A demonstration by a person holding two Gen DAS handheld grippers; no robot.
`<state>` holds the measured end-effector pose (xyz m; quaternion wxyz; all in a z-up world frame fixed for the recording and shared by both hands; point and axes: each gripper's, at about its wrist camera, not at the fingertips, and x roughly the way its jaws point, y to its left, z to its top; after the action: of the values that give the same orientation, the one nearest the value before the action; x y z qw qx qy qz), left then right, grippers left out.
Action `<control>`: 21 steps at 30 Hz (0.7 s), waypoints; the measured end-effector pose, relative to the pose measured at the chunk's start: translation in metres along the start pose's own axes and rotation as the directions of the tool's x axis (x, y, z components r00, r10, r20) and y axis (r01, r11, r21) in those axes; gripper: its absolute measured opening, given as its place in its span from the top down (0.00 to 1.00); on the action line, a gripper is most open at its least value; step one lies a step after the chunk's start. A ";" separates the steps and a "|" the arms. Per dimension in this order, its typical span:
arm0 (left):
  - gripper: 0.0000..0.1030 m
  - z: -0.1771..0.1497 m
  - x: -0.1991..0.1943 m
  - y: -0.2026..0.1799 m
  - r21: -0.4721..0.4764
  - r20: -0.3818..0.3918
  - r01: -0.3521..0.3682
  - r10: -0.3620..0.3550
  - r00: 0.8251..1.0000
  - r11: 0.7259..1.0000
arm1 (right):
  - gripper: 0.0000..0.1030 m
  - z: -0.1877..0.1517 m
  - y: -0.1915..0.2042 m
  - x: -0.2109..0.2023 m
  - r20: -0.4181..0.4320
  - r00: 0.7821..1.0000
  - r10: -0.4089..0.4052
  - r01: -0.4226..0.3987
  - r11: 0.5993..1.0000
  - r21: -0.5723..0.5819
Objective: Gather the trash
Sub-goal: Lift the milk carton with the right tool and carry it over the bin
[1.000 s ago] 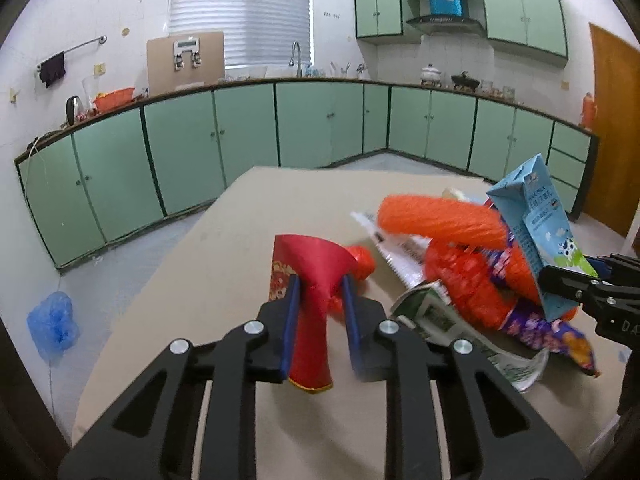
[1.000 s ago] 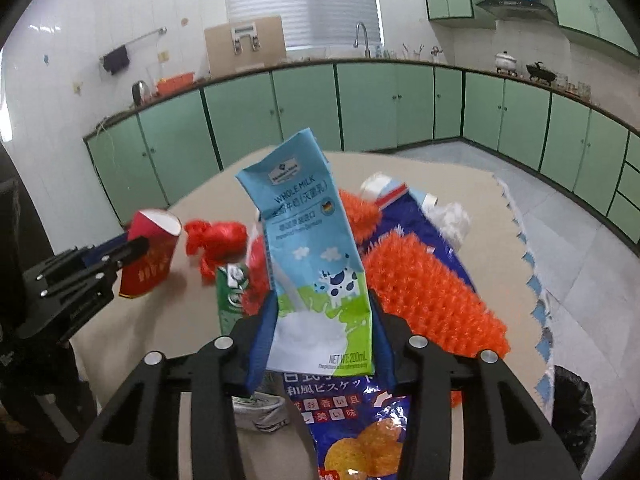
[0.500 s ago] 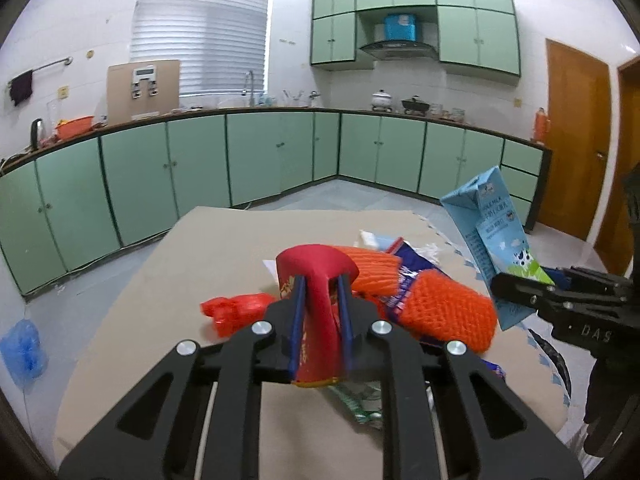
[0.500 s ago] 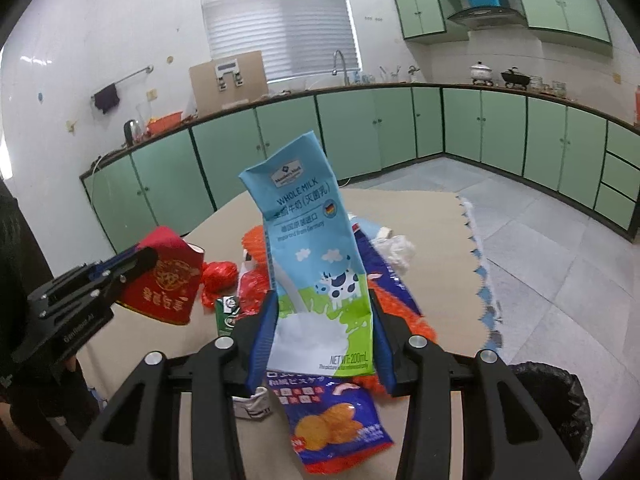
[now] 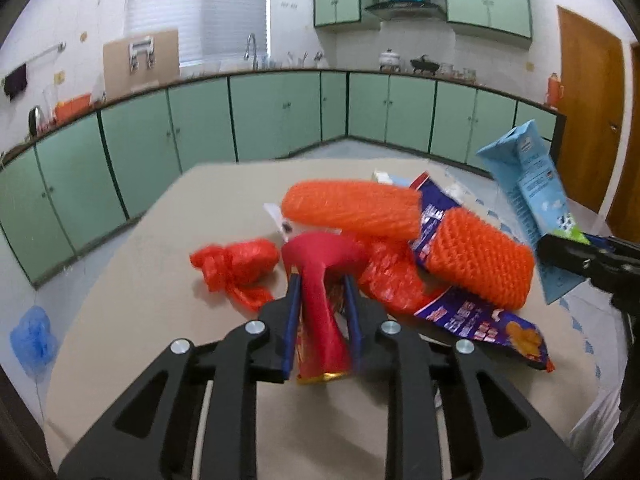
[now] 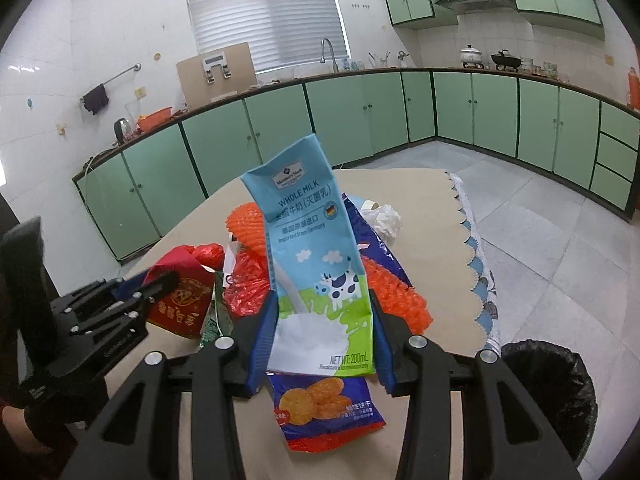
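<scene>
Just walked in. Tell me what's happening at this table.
Someone is clearing trash with two handheld grippers. The left gripper is clamped on a crushed red paper cup; the right gripper holds a blue milk carton upright. Both are lifted above the table, where orange foam nets, a snack wrapper and red plastic bags remain. A black-lined bin stands by the table's edge.
</scene>
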<state>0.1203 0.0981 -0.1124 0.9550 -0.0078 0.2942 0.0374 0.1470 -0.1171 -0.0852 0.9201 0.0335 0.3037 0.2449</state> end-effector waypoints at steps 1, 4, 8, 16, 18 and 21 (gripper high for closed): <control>0.79 0.000 0.001 0.002 -0.001 -0.005 -0.001 0.001 1.000 1.000 | 0.58 -0.001 0.000 0.000 -0.001 1.000 -0.002 0.002 1.000 -0.002; 0.81 -0.005 0.003 0.004 0.000 -0.015 0.001 -0.001 1.000 1.000 | 0.58 0.000 -0.002 0.001 -0.008 1.000 -0.004 0.004 1.000 0.007; 0.83 -0.001 -0.005 0.006 -0.012 0.005 0.009 -0.009 1.000 1.000 | 0.58 0.003 -0.002 -0.002 0.002 1.000 -0.006 0.006 1.000 0.010; 0.84 0.025 -0.038 -0.012 0.021 0.110 0.054 -0.056 0.992 0.998 | 0.59 0.013 -0.007 -0.028 0.067 0.997 -0.025 0.024 1.000 0.010; 0.84 0.032 -0.043 -0.022 0.033 0.124 0.086 -0.089 0.988 0.996 | 0.59 0.014 -0.012 -0.037 0.078 0.996 -0.042 0.041 0.999 0.013; 0.84 0.040 -0.044 -0.042 0.058 0.132 0.130 -0.137 0.982 0.990 | 0.59 0.014 -0.023 -0.051 0.096 0.993 -0.069 0.067 0.997 0.027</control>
<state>0.1091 0.0544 -0.0551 0.9730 -0.0016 0.2282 -0.0335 0.1294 -0.1595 -0.0511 0.9412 0.0460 0.2625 0.2078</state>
